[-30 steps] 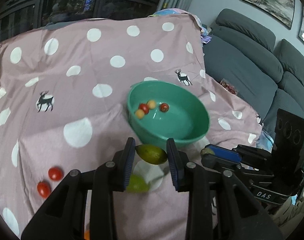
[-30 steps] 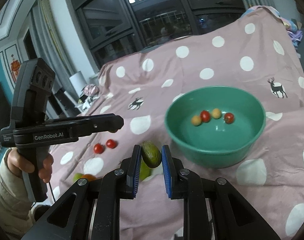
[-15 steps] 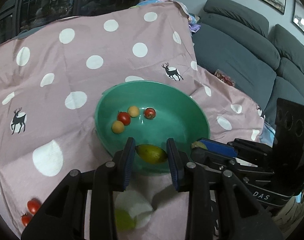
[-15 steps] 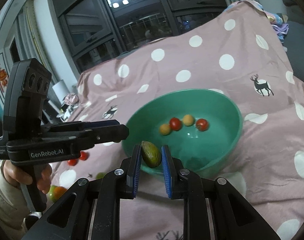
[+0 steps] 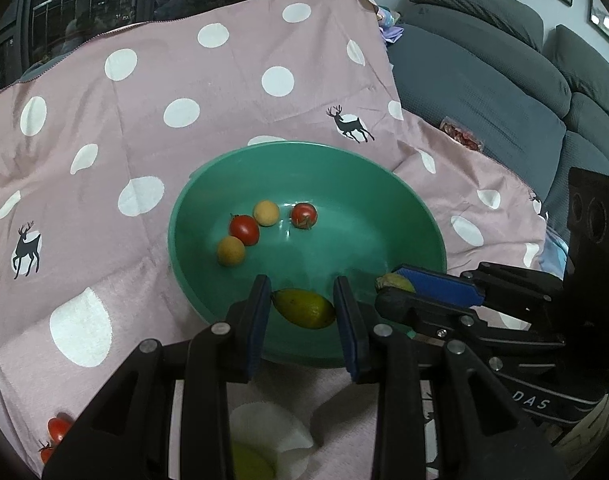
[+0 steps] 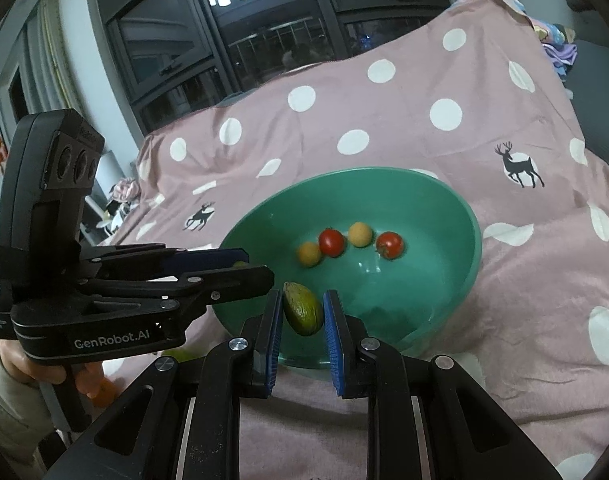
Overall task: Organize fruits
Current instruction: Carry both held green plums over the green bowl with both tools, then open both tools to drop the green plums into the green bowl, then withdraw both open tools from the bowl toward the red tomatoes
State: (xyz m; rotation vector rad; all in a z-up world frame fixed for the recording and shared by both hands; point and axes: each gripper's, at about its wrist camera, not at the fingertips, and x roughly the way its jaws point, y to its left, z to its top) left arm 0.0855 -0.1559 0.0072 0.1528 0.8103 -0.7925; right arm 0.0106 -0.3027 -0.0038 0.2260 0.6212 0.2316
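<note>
Left gripper (image 5: 303, 306) clamps smooth oval yellow-green fruit (image 5: 304, 313), long axis crosswise, lower centre; right gripper (image 6: 303, 314) clamps dull green fruit (image 6: 302, 314), long axis near upright, over glossy green bowl (image 6: 470, 216).

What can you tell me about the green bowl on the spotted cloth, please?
The green bowl is round, deep and glossy, apparently plastic, standing upright on the pink spotted cloth. Inside lie two red tomatoes and two small yellow fruits. Both grippers hold greenish fruits at its near rim.
</note>
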